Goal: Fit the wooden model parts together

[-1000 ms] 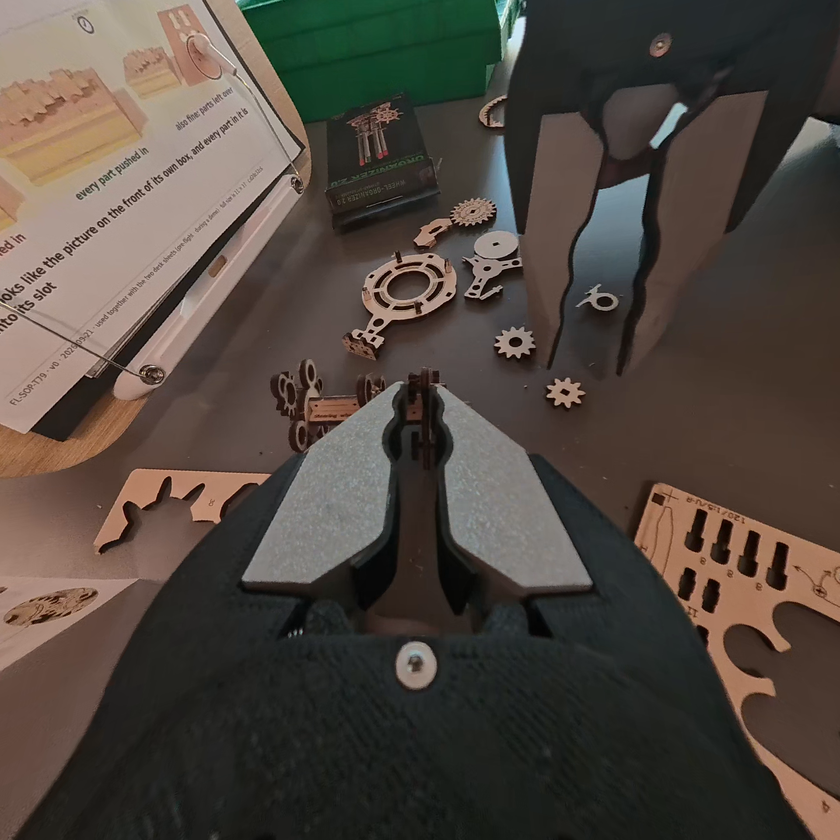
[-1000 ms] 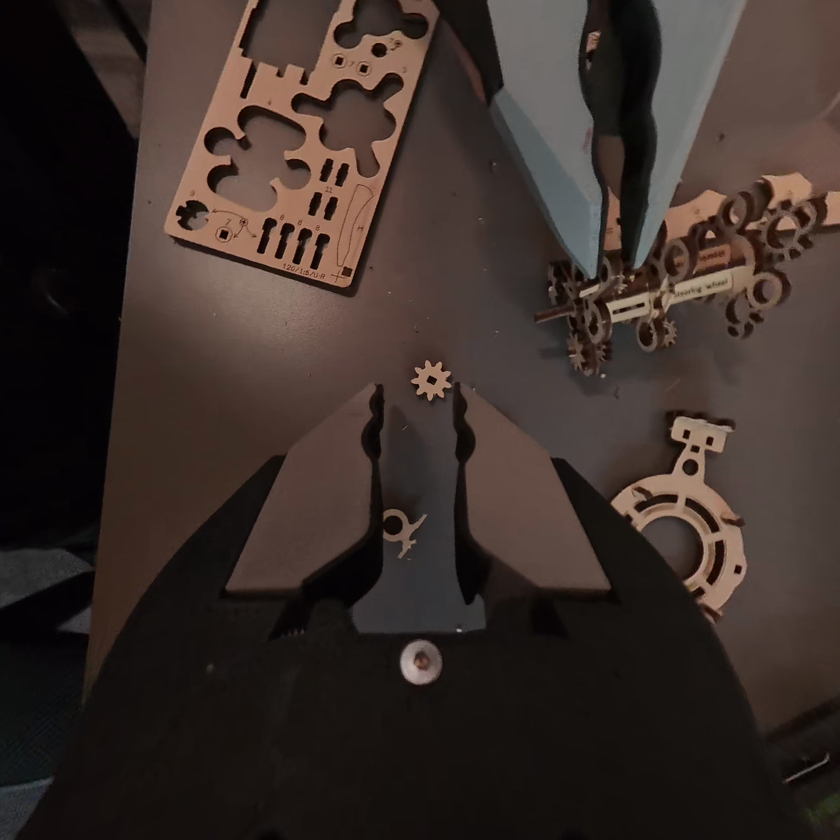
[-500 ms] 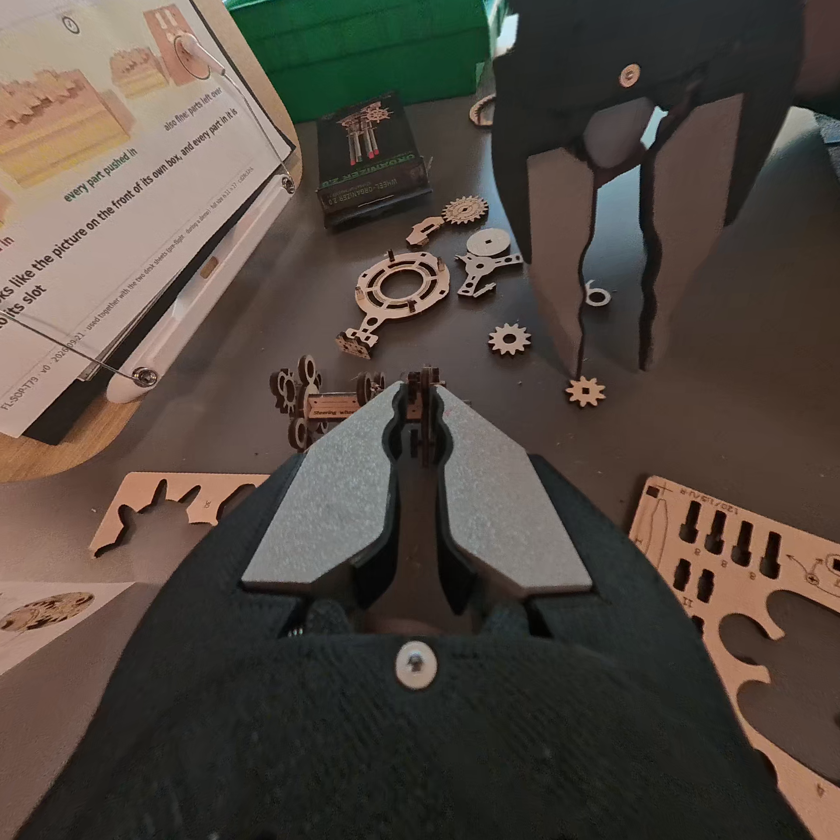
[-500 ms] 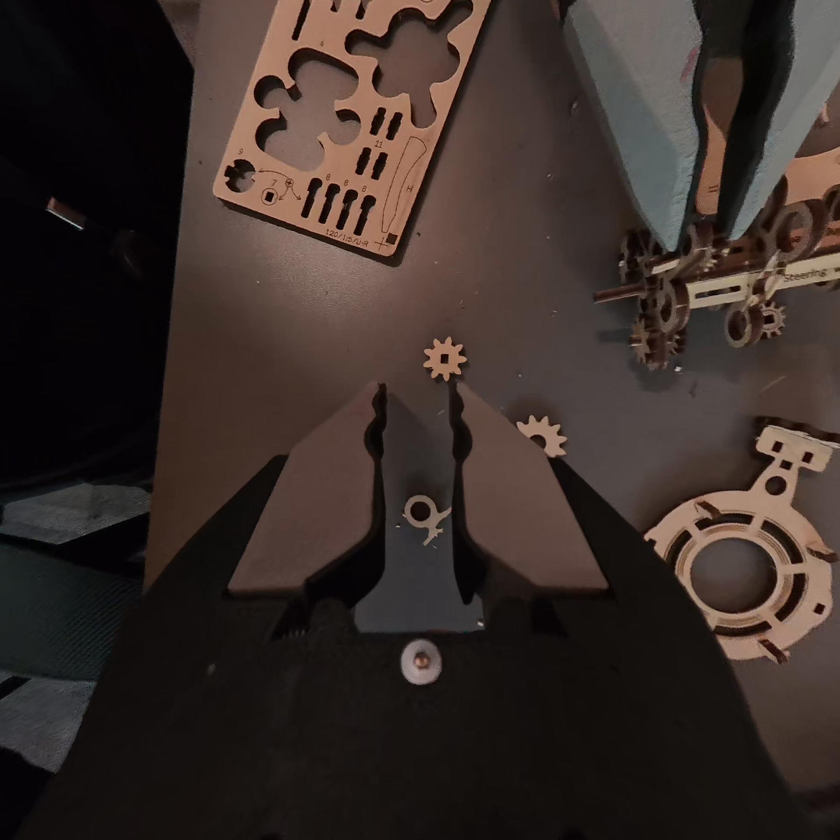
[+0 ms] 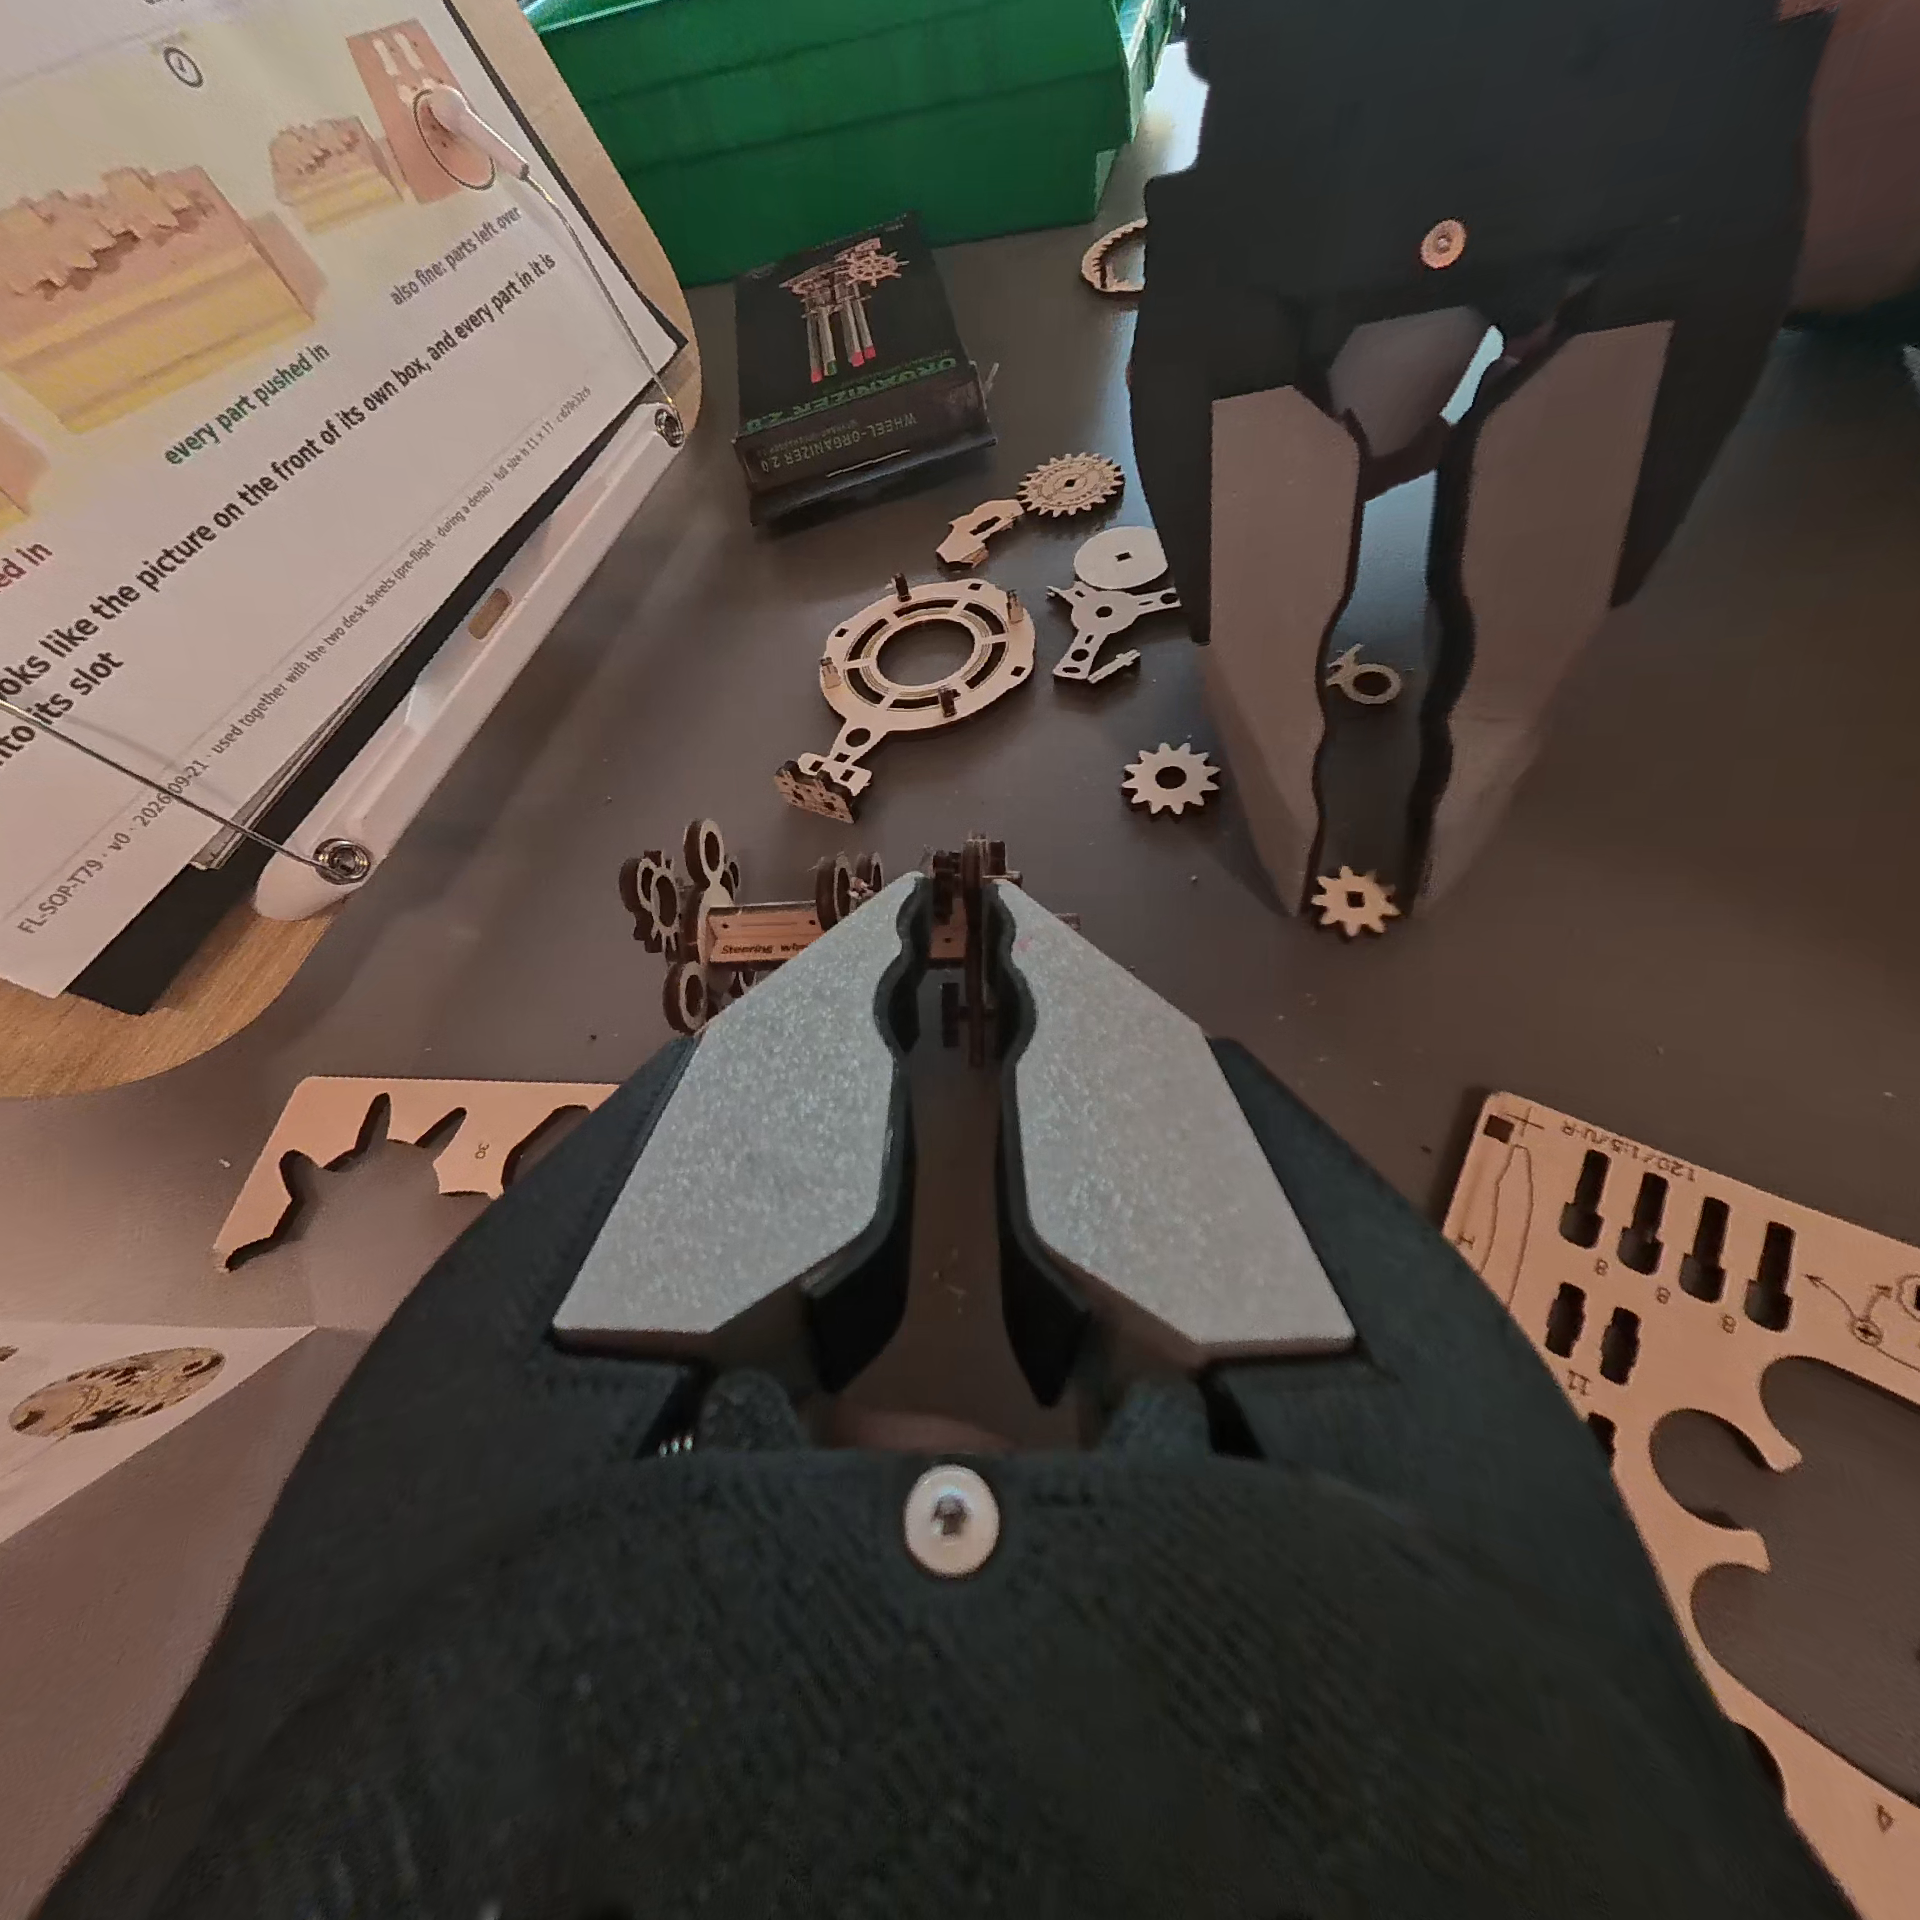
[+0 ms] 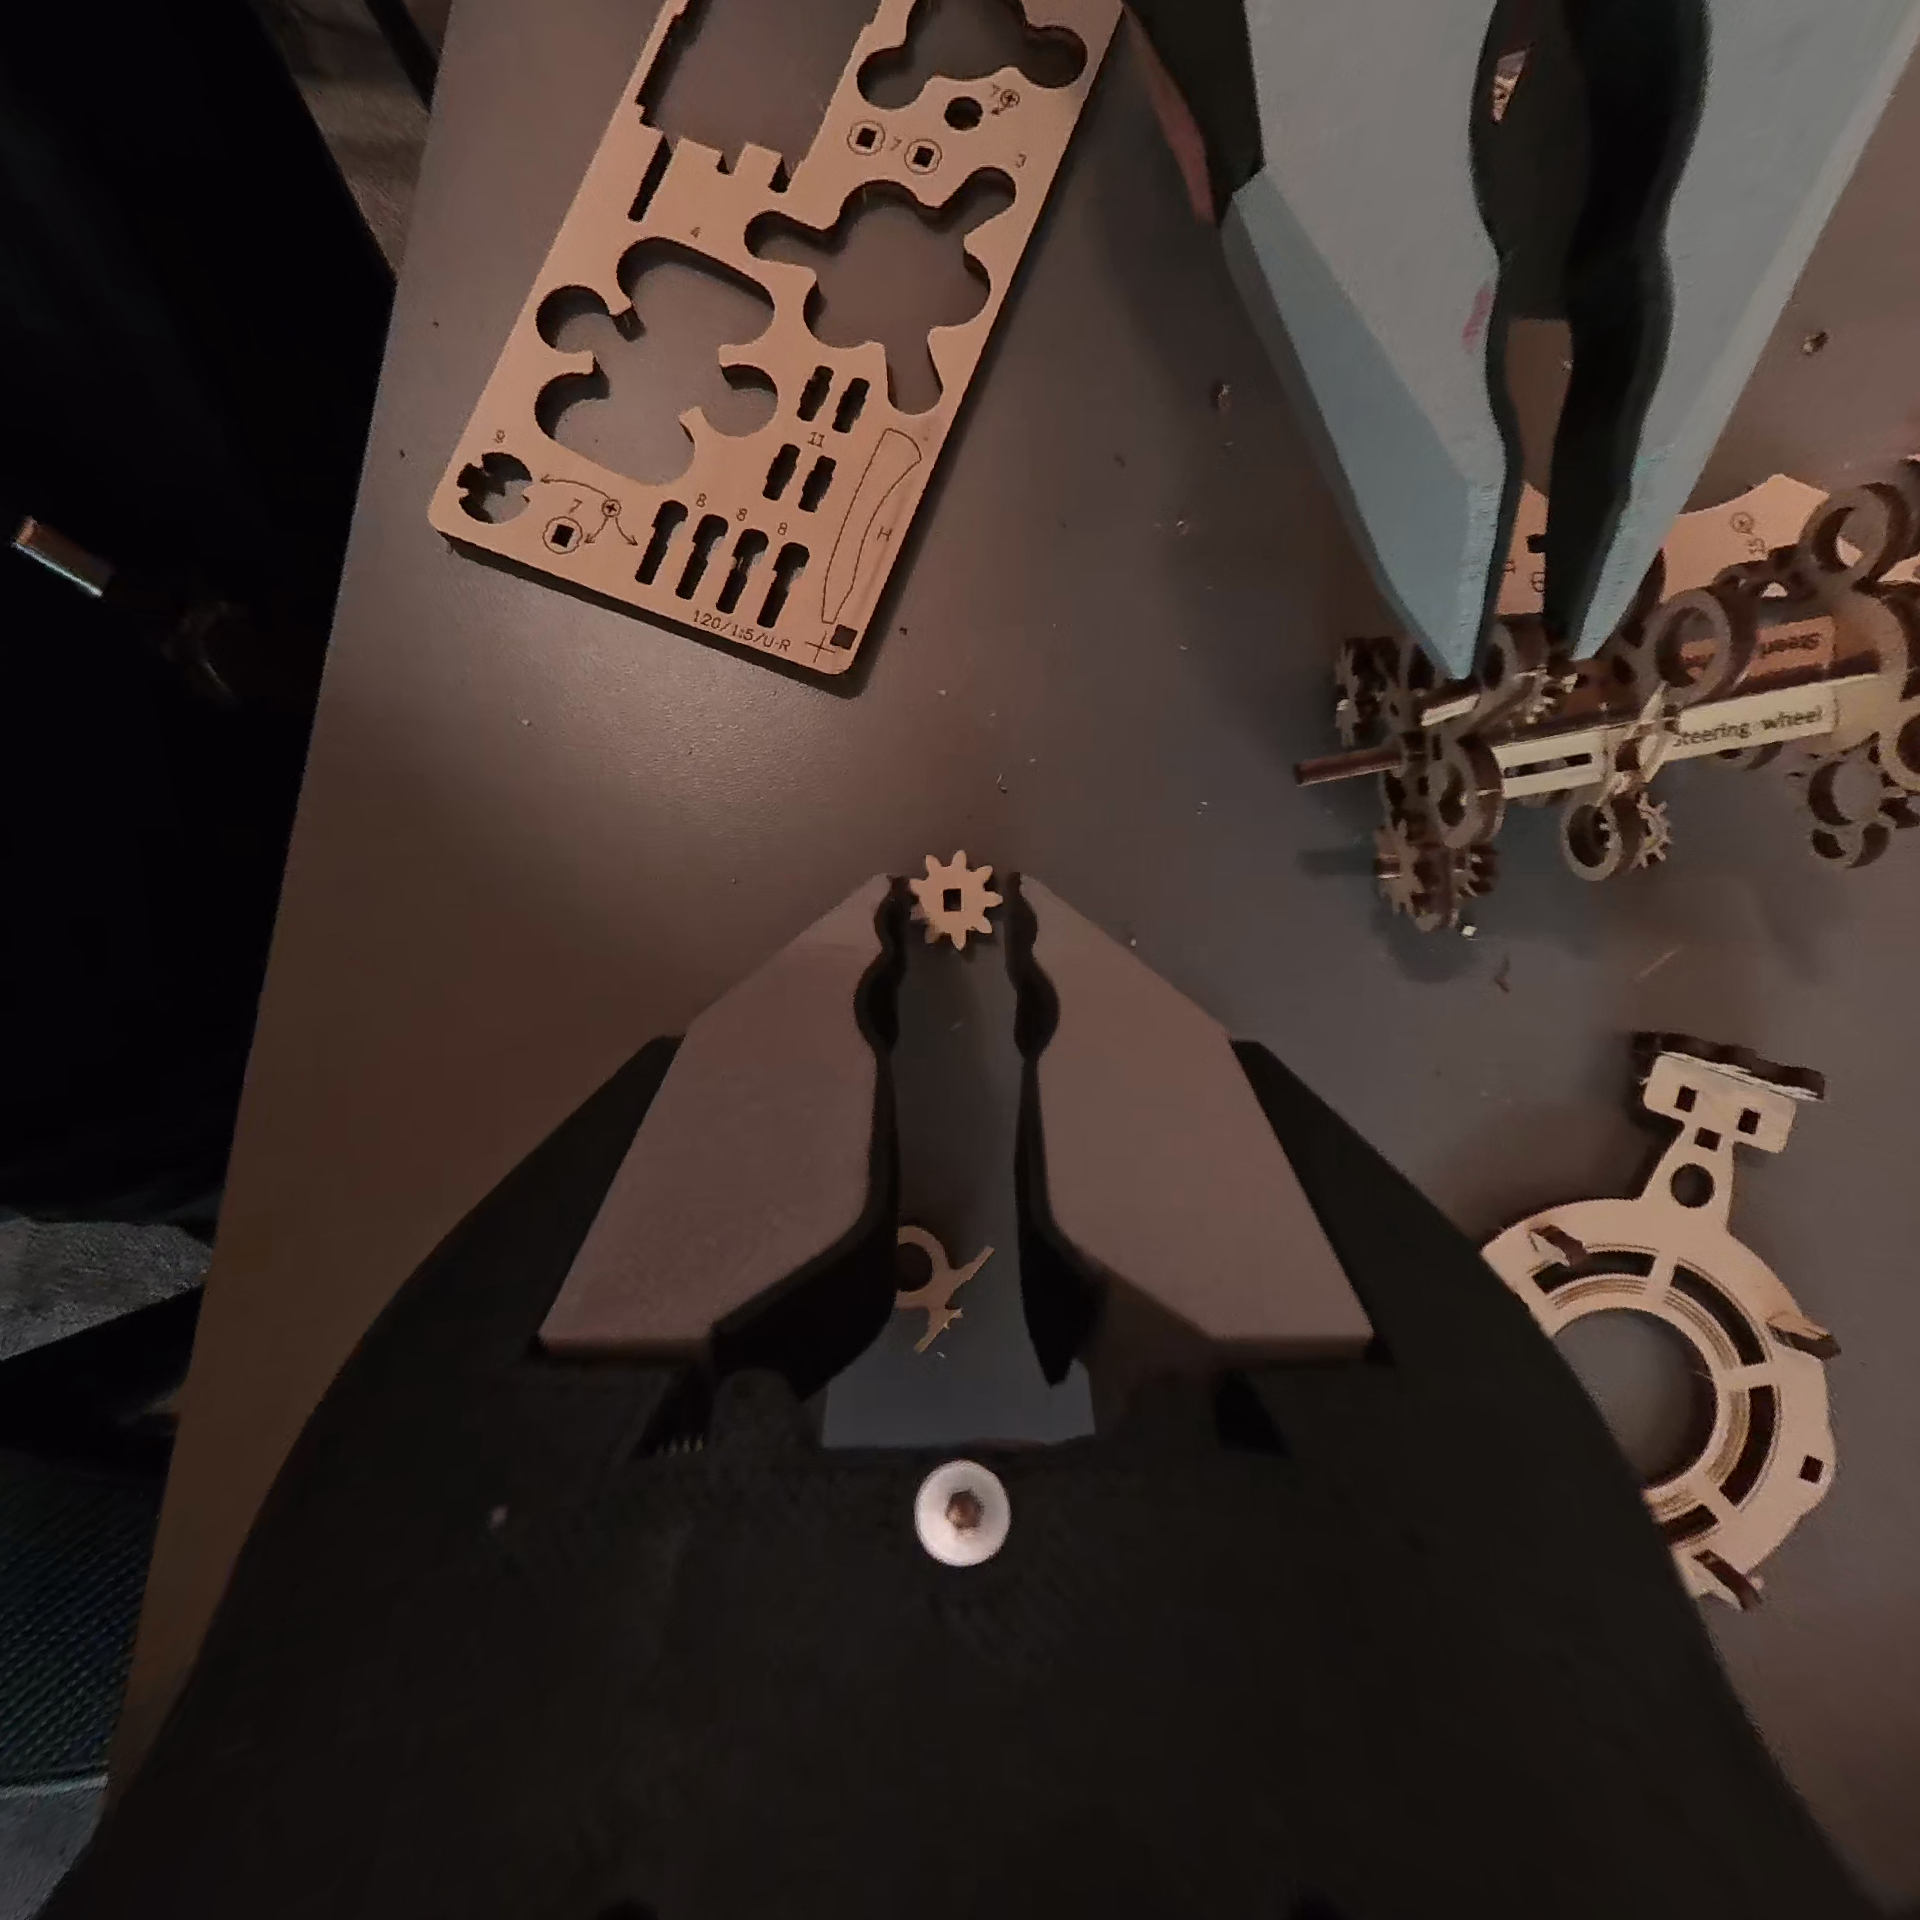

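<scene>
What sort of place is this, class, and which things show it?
Probably a hobby or test workbench for model building: a dark table strewn with laser-cut wooden gears, punched-out part sheets, and an instruction sheet on a stand.

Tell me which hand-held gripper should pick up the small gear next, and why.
Right hand-held gripper: open, its tips flank the small gear on the table. The left hand-held gripper is shut on the gear assembly.
</scene>
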Demonstrator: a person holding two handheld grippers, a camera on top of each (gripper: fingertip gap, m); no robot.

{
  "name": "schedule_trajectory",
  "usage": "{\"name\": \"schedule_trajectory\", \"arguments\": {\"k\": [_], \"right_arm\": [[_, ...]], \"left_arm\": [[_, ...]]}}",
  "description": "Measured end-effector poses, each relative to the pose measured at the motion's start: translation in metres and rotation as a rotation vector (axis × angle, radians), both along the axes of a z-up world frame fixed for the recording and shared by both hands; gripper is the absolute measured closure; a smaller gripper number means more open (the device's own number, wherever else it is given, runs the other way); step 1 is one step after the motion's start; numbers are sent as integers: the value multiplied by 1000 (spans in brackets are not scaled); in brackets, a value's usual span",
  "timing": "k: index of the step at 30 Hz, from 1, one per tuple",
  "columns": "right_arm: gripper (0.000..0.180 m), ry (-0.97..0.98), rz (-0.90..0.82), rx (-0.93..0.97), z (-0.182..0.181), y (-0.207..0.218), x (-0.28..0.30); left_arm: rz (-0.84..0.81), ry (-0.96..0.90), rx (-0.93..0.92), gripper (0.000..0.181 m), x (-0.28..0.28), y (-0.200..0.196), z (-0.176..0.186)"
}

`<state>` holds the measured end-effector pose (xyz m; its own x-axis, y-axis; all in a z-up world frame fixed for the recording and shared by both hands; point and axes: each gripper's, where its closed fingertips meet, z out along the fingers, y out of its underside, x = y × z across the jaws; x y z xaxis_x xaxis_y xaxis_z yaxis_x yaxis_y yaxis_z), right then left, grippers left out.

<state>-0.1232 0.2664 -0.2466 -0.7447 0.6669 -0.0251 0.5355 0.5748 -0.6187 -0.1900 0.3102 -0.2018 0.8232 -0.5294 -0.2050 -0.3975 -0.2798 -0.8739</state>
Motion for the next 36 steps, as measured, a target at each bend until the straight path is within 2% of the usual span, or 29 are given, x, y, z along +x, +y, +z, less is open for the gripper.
{"name": "schedule_trajectory", "arguments": {"k": [1, 3, 6, 9, 12, 16, 24, 29, 36], "right_arm": [[165, 3, -6, -4, 0, 0, 0], [165, 18, -16, -4, 0, 1, -1], [166, 103, -54, 30, 6, 5, -9], [166, 260, -116, 18, 33, 5, -23], [166, 499, -256, 52, 72, 20, -42], [166, 675, -422, 217, 93, 43, -53], [166, 769, -514, 342, 106, 39, -64], [166, 813, -496, 371, 110, 31, -64], [167, 829, -501, 427, 110, 33, -63]], "left_arm": [[2, 1, 0, 174, 0, 0, 0], [27, -13, -8, 174, -3, 2, 0], [64, -137, -39, 174, -7, 4, 6], [105, -281, -55, 174, -12, 6, 14], [119, -410, -54, 175, -14, 7, 24], [114, -556, -40, 175, -10, 6, 39], [112, -671, -37, 175, -6, 5, 47], [59, -870, -63, 175, -3, 3, 57], [14, -987, -110, 175, 0, 2, 59]]}}
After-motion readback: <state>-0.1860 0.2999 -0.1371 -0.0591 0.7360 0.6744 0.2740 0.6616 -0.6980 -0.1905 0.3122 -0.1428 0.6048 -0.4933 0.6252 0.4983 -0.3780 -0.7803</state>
